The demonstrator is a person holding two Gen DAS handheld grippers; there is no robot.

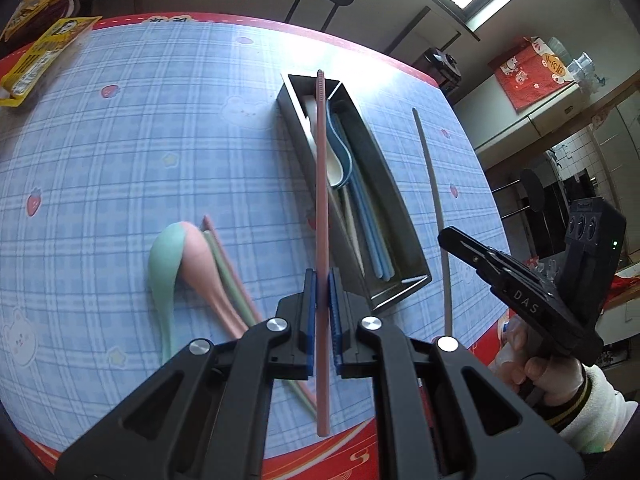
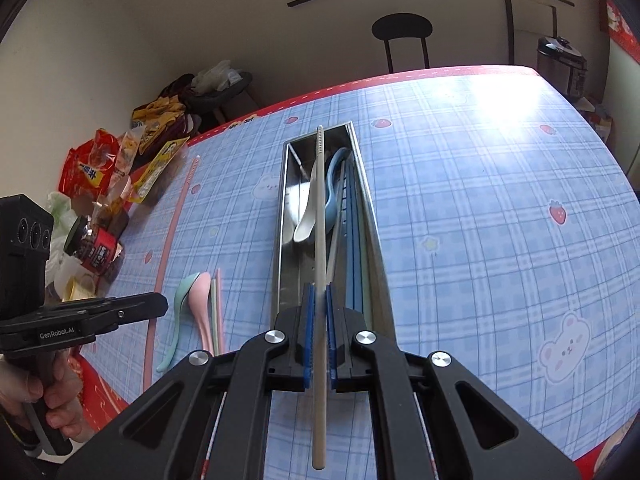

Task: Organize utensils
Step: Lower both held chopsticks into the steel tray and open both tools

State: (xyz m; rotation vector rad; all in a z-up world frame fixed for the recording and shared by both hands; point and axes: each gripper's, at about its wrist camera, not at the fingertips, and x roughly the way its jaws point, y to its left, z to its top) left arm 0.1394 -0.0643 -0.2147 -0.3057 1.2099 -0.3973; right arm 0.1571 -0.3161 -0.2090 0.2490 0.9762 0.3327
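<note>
Nearest the left wrist camera, the left gripper [image 1: 322, 300] is seen closed on a pink chopstick [image 1: 322, 200], which is pinched between the blue pads of its fingers [image 1: 310, 312]. This chopstick runs straight ahead, its ridged tip lying in line with the far end of the metal tray [image 1: 384, 184], while its blunt end hangs back below the fingers.

In the right wrist view, the right gripper [image 2: 319, 320] is likewise closed, a cream chopstick [image 2: 319, 220] being clamped between its fingers [image 2: 307, 328]. The cream chopstick is held lengthwise over the tray [image 2: 286, 184], its ridged tip near the tray's far end.

Inside the tray a white spoon [image 2: 306, 216], a blue spoon [image 2: 333, 184] and blue chopsticks [image 2: 354, 240] are laid along its length; a pale chopstick [image 2: 335, 240] is seen among them.

On the blue checked counter [image 1: 120, 160], left of the tray, a green spoon [image 1: 162, 264] and a pink spoon [image 1: 200, 264] are lying side by side and touching, with a green chopstick [image 1: 230, 280] and a second pink chopstick [image 1: 218, 240] just beside them.

Snack packets [image 2: 120, 160] and a jar [image 2: 96, 248] are gathered at the counter's left edge.
</note>
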